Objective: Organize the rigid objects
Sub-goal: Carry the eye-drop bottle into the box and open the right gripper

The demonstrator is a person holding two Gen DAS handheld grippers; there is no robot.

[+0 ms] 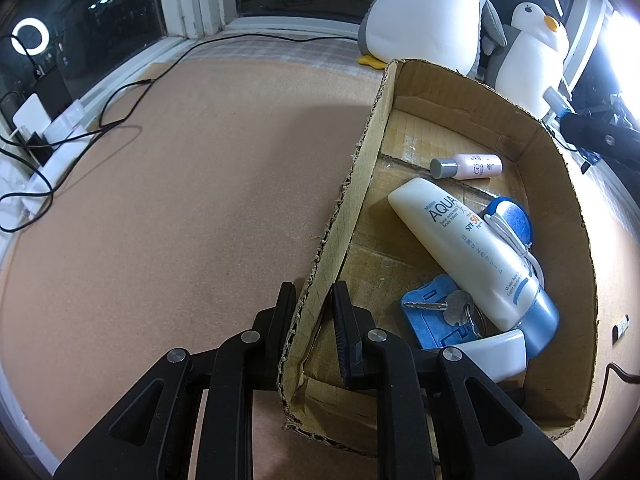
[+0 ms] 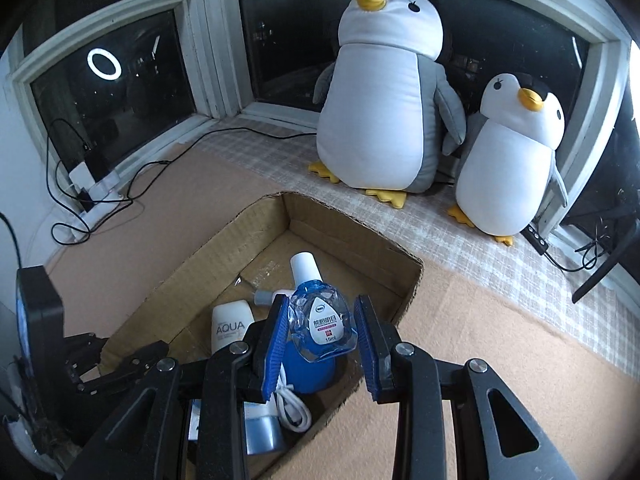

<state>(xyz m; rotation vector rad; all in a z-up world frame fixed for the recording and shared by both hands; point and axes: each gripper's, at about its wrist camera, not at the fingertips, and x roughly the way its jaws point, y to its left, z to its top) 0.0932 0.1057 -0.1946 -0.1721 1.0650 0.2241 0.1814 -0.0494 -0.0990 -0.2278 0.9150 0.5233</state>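
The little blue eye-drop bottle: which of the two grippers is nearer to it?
Right. The right gripper has the blue eye-drop bottle between its fingers, above the cardboard box. The left gripper is away from it, clamped on the box's side wall.

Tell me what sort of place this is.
Probably a home, at a bay window seat at night: two plush penguins sit on the ledge by dark window panes, beside a cardboard box of toiletries.
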